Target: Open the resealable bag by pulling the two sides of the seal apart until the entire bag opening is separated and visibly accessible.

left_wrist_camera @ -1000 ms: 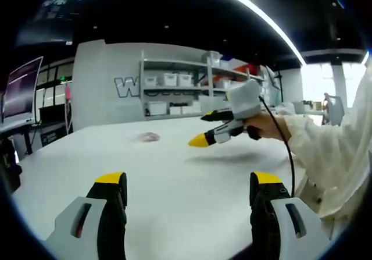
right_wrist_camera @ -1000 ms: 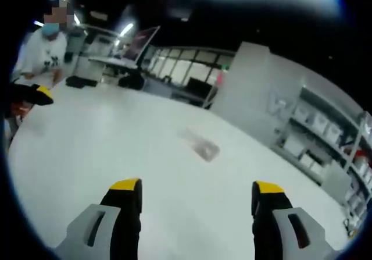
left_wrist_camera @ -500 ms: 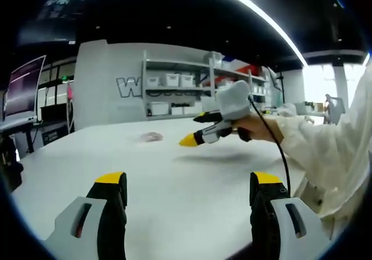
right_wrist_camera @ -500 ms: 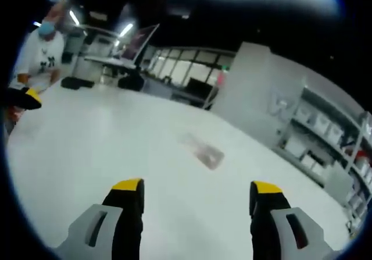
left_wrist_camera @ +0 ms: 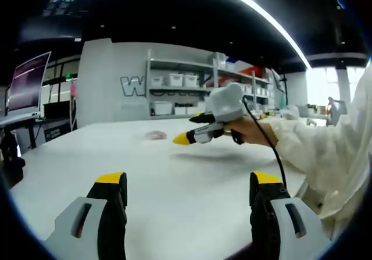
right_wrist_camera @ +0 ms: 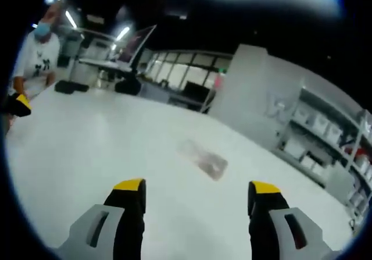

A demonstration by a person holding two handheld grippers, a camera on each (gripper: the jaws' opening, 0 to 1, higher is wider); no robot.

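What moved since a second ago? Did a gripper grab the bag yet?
Not yet. In the left gripper view, the right gripper has moved closer to the bag, jaws open. In the right gripper view the bag looks nearer to the open jaws. The left gripper is open as before, holding nothing. The bag lies flat on the table, untouched; whether its seal has changed cannot be told.

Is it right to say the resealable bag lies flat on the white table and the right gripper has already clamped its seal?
Not quite. The resealable bag does lie flat on the white table, but the right gripper has not clamped it: in the right gripper view its jaws stand open, short of the bag, touching nothing. The seal is untouched.
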